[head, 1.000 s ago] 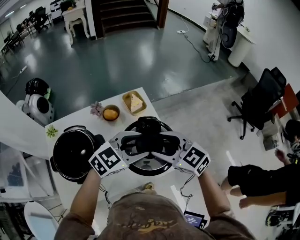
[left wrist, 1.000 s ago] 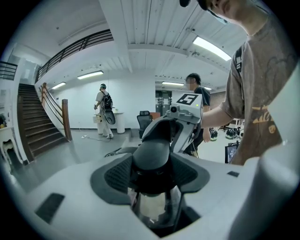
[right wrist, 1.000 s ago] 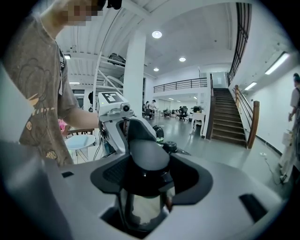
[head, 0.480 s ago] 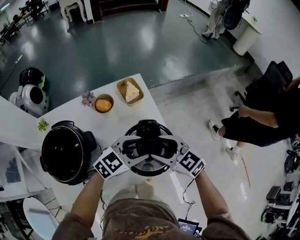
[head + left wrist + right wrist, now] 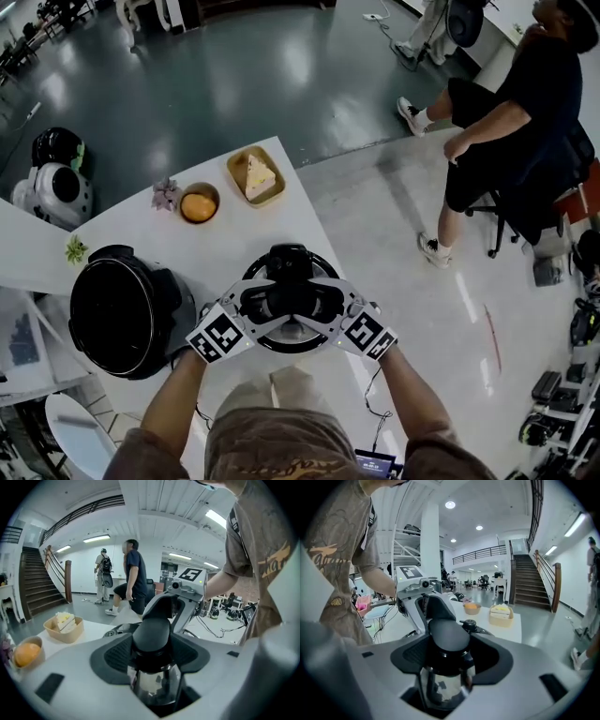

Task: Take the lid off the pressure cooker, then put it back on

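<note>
Steel lid (image 5: 292,333): directly under both claws, hanging by its knob over the surface (image 5: 230,234); I can't tell if it touches down.
Left claw (image 5: 264,305): clamped on the black knob (image 5: 151,637) from one side.
Right claw (image 5: 323,305): clamped on the same knob from the opposite side.
Cooker (image 5: 173,309): open, just left of the left claw.
Handling: I judge the lid heavy, rigid, polished and slippery; the knob is the only sound hold, and I'd keep it level.
Since before: lid and claws sit lower; grip unchanged; a bystander has walked in beyond the right claw.
</note>
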Demonstrator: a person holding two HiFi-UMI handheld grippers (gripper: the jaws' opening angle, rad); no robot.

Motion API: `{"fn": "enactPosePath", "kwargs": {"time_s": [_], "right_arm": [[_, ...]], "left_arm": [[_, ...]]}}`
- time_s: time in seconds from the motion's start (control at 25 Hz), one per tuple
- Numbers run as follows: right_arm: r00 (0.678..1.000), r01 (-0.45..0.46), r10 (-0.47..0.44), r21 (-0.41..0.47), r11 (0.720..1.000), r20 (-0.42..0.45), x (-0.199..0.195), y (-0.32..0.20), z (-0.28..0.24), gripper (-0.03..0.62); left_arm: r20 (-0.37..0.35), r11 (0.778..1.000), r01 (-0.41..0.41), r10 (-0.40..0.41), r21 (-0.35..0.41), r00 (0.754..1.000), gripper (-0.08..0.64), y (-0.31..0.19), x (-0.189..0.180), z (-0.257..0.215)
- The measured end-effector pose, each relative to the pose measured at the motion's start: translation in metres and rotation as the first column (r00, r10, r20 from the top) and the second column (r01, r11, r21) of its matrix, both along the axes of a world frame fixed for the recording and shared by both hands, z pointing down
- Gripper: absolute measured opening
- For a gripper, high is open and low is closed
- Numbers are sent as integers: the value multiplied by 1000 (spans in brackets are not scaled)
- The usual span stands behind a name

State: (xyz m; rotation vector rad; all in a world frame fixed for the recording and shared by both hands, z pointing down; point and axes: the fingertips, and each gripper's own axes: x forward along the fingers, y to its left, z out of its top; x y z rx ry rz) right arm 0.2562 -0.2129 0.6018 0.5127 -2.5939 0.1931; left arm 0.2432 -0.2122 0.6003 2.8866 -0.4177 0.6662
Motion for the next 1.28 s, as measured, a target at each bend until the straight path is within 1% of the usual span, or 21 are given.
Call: {"fn": "enactPosePath", "kwargs": {"time_s": [0.24, 0.44, 0.64, 0.68, 0.76, 0.84, 0.96, 1.04, 1.16, 1.28], "right_arm": [[1000, 13, -13, 5, 1000, -21, -2, -2, 12, 270], [999, 14, -14, 3, 1000, -43, -2, -1, 21, 270], [999, 15, -15, 2, 1000, -47, -2, -1, 24, 270], [998, 14, -14, 7, 1000, -54, -2, -1, 24, 272], [998, 0, 1, 16, 1000, -66, -1, -1, 22, 270], [998, -39, 40, 17, 999, -56, 4, -1, 16, 265], [992, -126, 126, 7, 992, -2, 15, -3, -2, 258], [986, -167, 167, 21, 986, 19, 21, -5, -16, 258], [980, -200, 199, 54, 978, 31, 26, -2, -36, 258], [977, -211, 208, 73, 975, 41, 29, 7, -52, 258]], "left_arm": [[12, 1000, 15, -15, 7, 1000, 259, -1, -2, 12], [55, 999, 10, -12, 32, 998, 259, -1, -2, 21], [54, 999, 14, -16, 30, 998, 259, -1, -3, 25], [59, 999, 22, -24, 23, 998, 265, -3, -4, 26], [65, 999, 51, -51, 10, 997, 301, -6, -7, 25], [54, 997, 77, -78, 10, 996, 308, -8, -8, 17], [21, 994, 105, -105, 21, 994, 316, -6, -9, -1], [-3, 992, 120, -120, 27, 993, 318, -5, -12, -14], [-41, 990, 134, -133, 40, 990, 318, -1, -15, -36], [-67, 988, 146, -142, 55, 988, 318, 6, -18, -51]]}}
